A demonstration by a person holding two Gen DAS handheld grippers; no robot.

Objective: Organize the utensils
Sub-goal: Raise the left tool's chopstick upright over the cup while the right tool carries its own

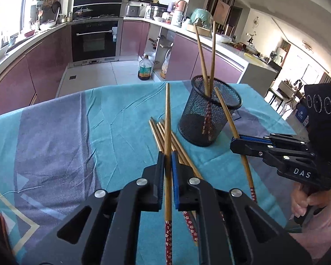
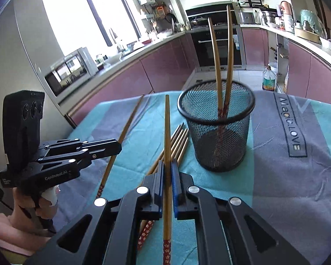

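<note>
Left wrist: both tongs [image 1: 167, 161] [image 2: 167, 165] clamp one chopstick [image 1: 168, 119] each, tips up, ready for mesh cup [image 1: 207, 114] at one o'clock.

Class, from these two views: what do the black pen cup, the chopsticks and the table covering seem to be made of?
Black mesh pen cup: likely painted wire mesh; you see through its walls. Brown chopsticks: probably bamboo or wood, matte, with red flower-patterned ends. Teal and grey table covering: woven cloth; it creases.
</note>
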